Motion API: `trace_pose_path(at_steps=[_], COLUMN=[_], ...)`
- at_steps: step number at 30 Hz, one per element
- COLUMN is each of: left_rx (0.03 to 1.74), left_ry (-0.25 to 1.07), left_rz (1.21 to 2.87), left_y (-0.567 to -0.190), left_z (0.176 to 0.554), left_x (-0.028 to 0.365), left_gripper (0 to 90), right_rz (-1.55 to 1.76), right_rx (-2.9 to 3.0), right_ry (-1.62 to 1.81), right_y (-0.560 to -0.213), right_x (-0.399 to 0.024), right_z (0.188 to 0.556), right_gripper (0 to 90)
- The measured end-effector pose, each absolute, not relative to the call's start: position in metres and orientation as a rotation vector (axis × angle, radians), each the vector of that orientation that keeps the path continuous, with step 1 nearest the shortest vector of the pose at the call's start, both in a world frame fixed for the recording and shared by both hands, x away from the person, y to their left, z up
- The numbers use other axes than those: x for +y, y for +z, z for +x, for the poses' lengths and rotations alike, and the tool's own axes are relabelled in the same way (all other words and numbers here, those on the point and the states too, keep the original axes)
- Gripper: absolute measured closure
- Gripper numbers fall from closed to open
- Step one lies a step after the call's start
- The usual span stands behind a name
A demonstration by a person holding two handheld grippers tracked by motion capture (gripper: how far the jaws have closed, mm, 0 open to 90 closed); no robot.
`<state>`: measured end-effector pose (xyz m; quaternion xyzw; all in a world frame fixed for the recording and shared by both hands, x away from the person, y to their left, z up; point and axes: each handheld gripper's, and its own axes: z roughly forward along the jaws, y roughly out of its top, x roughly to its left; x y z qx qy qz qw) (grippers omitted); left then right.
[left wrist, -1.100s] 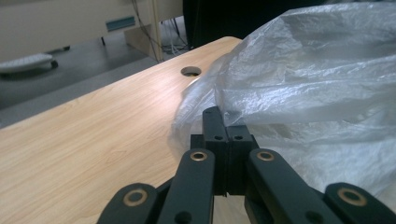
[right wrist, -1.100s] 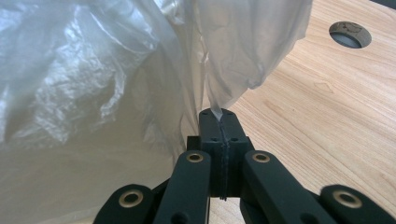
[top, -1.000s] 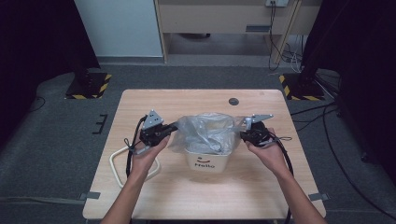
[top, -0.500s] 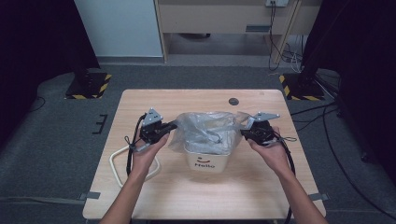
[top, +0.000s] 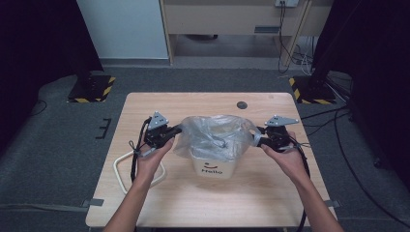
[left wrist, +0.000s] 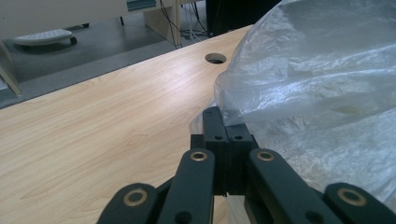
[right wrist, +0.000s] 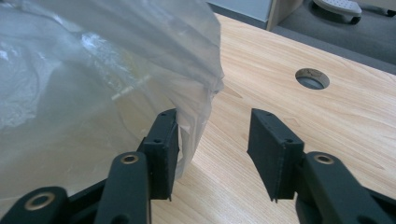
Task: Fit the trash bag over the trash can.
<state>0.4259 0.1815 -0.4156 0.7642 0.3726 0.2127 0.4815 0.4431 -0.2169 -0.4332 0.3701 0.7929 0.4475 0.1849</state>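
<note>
- A white bucket printed with "Hello" stands near the middle of the wooden table, between the two hands.
- A clear plastic bag lines the bucket and billows up over its rim, spreading wider than the bucket on both sides.
- The left gripper sits at the bag's left edge; in the left gripper view its jaws are pressed together on a fold of the plastic film — the film runs straight out from between the pads.
- The right gripper is at the bag's right edge, and its jaws have just been opening.
- In the right gripper view the two pads stand apart with bare table showing between them; the bag's edge hangs against the inner face of the left-hand pad, and the other pad is clear of it — nothing is pinched.
- The person's left hand and right hand hold the grippers level, both pointing inward at the bag.
- A round cable hole lies in the table beyond the bucket, well apart from it.
- A loop of white cord lies on the table beside the left forearm.
</note>
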Motion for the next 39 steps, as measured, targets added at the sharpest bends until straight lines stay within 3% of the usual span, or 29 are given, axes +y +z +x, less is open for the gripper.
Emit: trace_pose_path(at_steps=[12, 26, 28, 32, 35, 39], left_rx=[0.923, 0.916, 0.922, 0.933, 0.945, 0.964], left_ry=[0.536, 0.531, 0.524, 0.518, 0.516, 0.508], left_rz=[1.866, 1.881, 1.877, 1.874, 1.869, 1.873], left_y=[-0.415, -0.413, -0.415, -0.417, -0.419, -0.423], left_z=[0.428, 0.431, 0.433, 0.436, 0.439, 0.443], left_x=[0.185, 0.180, 0.181, 0.180, 0.182, 0.185], left_gripper=[90.0, 90.0, 90.0, 90.0, 90.0, 90.0], right_rz=[1.014, 0.922, 0.904, 0.908, 0.950, 1.009], right_rx=[2.220, 2.211, 2.224, 2.281, 2.322, 2.368], right_ry=[1.223, 1.310, 1.312, 1.290, 1.248, 1.162], right_y=[-0.432, -0.415, -0.417, -0.421, -0.424, -0.430], right_x=[-0.224, -0.210, -0.205, -0.197, -0.195, -0.195], right_z=[0.436, 0.441, 0.441, 0.444, 0.448, 0.454], right_gripper=[63.4, 46.0, 50.4, 75.3, 88.9, 90.0])
